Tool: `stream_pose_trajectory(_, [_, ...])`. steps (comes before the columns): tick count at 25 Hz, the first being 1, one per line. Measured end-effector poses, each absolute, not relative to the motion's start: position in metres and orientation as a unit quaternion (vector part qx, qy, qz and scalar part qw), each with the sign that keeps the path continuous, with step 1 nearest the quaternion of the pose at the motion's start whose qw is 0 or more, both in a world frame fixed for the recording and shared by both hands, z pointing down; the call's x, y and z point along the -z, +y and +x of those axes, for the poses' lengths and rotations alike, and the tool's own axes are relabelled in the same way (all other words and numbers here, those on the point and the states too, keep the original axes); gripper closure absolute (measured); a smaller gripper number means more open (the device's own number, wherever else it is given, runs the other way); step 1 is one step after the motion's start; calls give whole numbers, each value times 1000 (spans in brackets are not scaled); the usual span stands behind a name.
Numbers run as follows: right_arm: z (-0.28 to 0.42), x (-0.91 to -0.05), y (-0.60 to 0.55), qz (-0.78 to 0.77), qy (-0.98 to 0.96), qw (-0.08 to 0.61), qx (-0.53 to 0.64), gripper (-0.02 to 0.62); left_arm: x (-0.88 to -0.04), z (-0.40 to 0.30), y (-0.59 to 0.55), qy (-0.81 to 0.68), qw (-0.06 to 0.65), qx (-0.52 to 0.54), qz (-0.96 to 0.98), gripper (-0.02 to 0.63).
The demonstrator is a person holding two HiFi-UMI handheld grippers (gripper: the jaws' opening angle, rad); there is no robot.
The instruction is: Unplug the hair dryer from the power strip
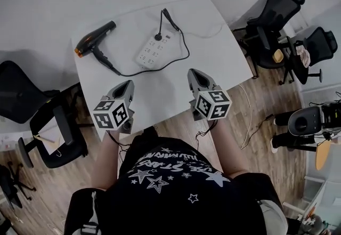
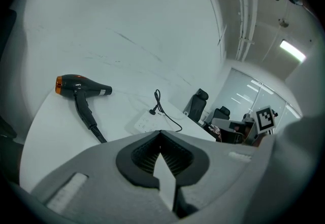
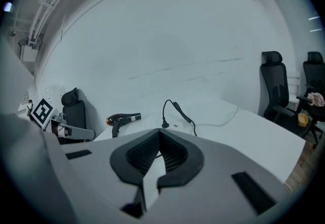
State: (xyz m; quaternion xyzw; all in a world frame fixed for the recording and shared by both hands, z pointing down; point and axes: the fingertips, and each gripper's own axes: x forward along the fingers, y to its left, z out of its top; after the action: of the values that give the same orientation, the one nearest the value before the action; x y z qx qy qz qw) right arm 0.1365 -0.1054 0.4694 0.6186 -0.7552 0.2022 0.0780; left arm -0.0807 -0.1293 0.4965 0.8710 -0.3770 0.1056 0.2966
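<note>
The white surface (image 1: 218, 47) carries the hair dryer (image 1: 95, 40), which lies on its side toward the far left corner, its orange-tipped end pointing left and its handle angled toward the near edge. Just to its right lies the white power strip (image 1: 154, 50), set diagonally. The dryer's black plug (image 1: 158, 37) stands seated in a socket at the strip's far end. From the plug the black cord (image 1: 184, 50) arches up, swings round the strip's right side, and runs back along the near side to the dryer's handle. A thin white lead (image 1: 210, 32) trails from the strip toward the right edge of the surface. The left tongs (image 1: 128, 84) hang over the near edge, well short of the dryer. Their tips are pressed together with nothing between them, as the left gripper view (image 2: 160, 131) shows. The right tongs (image 1: 193, 73) sit a little farther in, near the cord's loop but apart from it. They too are pressed together and empty (image 3: 158, 131). Black office chairs (image 1: 274, 7) stand beyond the right side of the surface.
</note>
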Motion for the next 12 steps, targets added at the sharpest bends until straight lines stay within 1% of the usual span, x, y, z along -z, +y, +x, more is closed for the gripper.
stream_pose_trajectory(6, [132, -468, -132, 621, -754, 83, -199, 586, -507, -82, -157, -369, 292, -117, 875, 598])
stream_pose_trajectory(12, [126, -475, -140, 605, -761, 100, -214, 586, -508, -78, -157, -369, 290, -124, 874, 598])
